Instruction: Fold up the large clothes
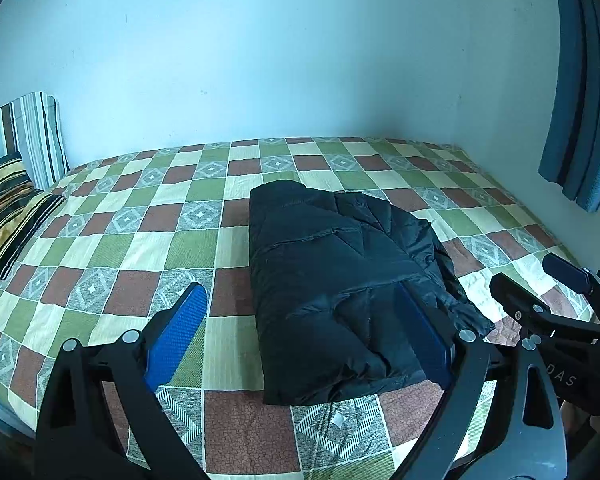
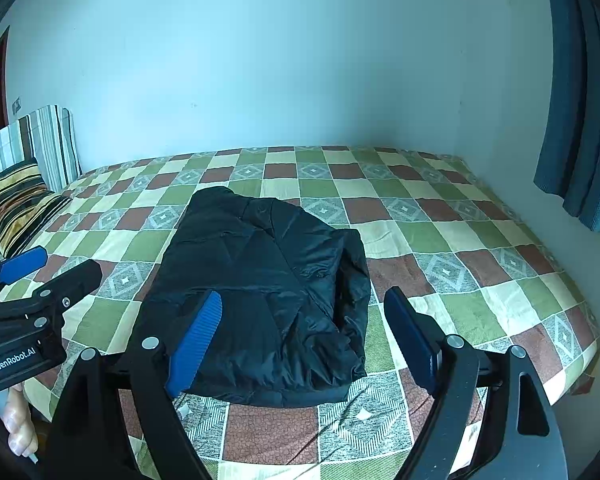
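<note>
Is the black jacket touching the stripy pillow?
Apart. The left wrist view shows the jacket mid-bed and the pillow at the far left, with several bare checks of bedspread between them.

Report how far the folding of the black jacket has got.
Done: the black puffer jacket lies as a compact folded bundle on the checked bedspread. In hand: nothing; left claw and right claw are both open. Left: perhaps tucking the loose right edge.

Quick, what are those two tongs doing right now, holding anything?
Left tongs: open, holding nothing, above the folded black jacket.
Right tongs: open, holding nothing.
</note>
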The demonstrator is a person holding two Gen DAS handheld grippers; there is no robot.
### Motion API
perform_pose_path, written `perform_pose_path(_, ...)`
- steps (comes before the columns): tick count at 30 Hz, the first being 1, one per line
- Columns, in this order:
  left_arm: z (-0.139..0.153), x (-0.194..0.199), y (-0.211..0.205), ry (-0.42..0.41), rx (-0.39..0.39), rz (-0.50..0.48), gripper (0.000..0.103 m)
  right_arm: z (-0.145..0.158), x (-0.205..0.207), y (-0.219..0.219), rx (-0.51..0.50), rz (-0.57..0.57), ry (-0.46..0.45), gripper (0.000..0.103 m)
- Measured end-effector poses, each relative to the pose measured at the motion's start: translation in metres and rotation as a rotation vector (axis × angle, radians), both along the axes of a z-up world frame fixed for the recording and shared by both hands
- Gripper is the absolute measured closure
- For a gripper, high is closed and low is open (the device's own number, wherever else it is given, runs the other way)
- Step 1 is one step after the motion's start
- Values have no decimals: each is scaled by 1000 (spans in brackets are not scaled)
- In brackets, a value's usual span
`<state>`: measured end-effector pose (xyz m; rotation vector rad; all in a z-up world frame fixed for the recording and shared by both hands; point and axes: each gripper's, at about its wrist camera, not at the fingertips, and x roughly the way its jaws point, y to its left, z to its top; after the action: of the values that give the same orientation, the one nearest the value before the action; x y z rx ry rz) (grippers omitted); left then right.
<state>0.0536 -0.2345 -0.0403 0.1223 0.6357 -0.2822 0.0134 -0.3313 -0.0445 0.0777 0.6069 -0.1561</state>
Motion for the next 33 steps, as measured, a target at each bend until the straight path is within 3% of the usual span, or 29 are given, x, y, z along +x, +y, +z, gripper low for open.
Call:
perform_pose_path(2, 1, -2, 0, -8, 0, 1, 3, 0, -1, 1, -2, 1, -2, 21)
perform_pose_path(9, 6, -9, 0, -35, -6, 0, 3, 3, -5, 2, -3, 4, -10, 21)
perform_pose_path(21, 3, -14, 0, -36, 64, 59, 2, 5, -11, 2, -2, 5, -16, 21)
perform_pose_path(33, 3, -19, 1, -62, 47, 38, 2, 6, -15, -1, -4, 4, -18, 21)
